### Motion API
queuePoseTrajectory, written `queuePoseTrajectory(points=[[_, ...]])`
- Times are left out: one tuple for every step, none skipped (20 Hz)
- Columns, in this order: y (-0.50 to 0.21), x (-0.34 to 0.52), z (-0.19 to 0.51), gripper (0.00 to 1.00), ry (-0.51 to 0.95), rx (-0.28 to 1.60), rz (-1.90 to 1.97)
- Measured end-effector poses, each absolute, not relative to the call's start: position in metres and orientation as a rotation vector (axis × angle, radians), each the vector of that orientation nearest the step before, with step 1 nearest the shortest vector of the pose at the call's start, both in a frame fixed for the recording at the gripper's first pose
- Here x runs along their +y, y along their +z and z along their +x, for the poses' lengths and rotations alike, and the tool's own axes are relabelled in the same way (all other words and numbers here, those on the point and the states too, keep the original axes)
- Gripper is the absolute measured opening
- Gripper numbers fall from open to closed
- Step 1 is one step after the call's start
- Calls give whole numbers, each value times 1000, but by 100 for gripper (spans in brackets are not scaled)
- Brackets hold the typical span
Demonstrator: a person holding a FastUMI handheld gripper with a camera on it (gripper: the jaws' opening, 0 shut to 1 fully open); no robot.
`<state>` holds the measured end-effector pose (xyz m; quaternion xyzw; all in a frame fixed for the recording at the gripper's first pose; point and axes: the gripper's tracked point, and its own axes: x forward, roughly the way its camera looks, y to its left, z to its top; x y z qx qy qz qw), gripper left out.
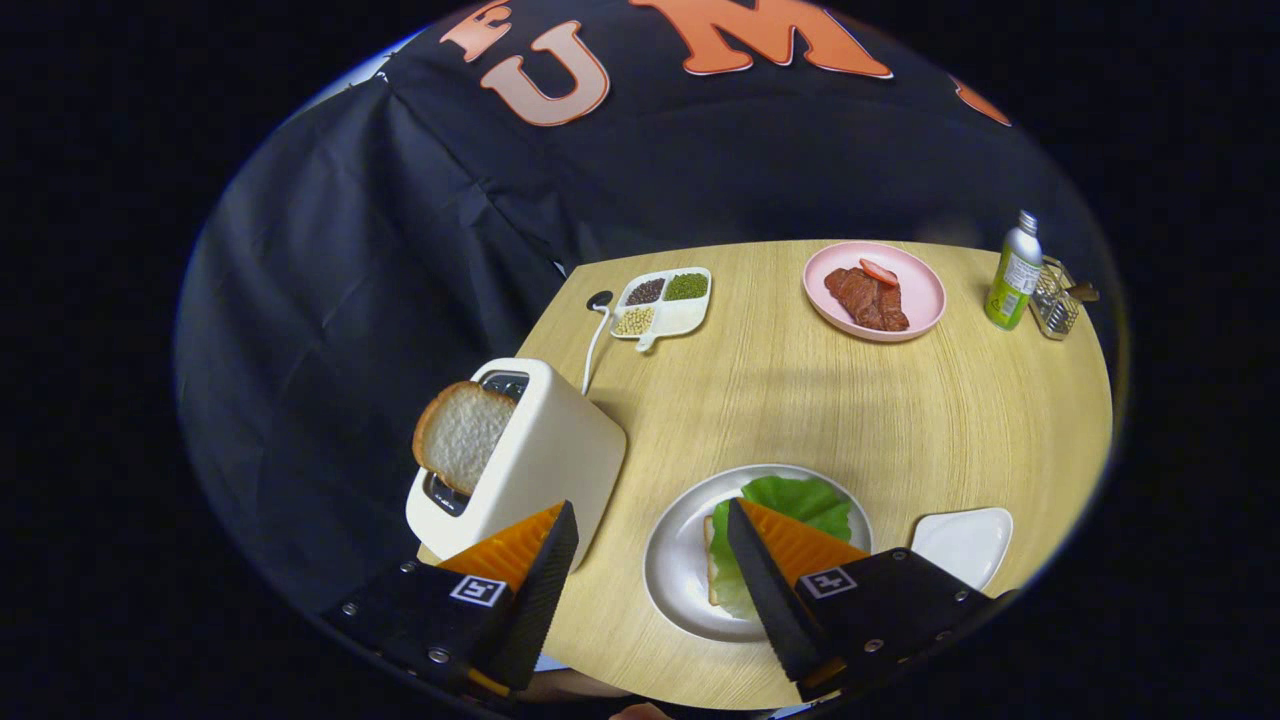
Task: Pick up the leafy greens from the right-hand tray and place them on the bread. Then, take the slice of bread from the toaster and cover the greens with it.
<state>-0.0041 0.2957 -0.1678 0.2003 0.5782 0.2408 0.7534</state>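
Observation:
A white toaster [540,465] stands at the table's left edge with a slice of bread [462,435] sticking up out of its slot. Leafy greens [795,500] lie on a slice of bread [712,560] on a white round plate [675,560]. My gripper [652,512] is open with nothing between its fingers. The left finger [535,555] is in front of the toaster's base. Part of the greens and the plate is hidden under the right finger [775,560]. The toaster's bread is beyond and left of the left finger.
A small white tray [965,545] sits right of the plate. At the far side stand a divided dish of beans [663,303], a pink plate with meat [874,290], a green bottle [1014,272] and a wire holder [1055,300]. A white cord [594,345] runs behind the toaster.

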Motion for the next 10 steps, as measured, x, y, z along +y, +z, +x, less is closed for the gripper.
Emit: queuePoseTrajectory(points=[[-161, 303, -1, 91, 534, 1264, 441], [-155, 314, 1, 91, 541, 1268, 447], [-148, 323, 4, 91, 548, 1273, 453], [-141, 332, 8, 91, 556, 1277, 460], [-133, 342, 10, 92, 565, 1277, 460], [-126, 352, 14, 92, 578, 1273, 452], [-119, 363, 16, 91, 594, 1272, 439], [-114, 373, 18, 92, 607, 1274, 425], [-110, 383, 18, 92, 622, 1281, 410], [-107, 395, 19, 91, 632, 1287, 395]])
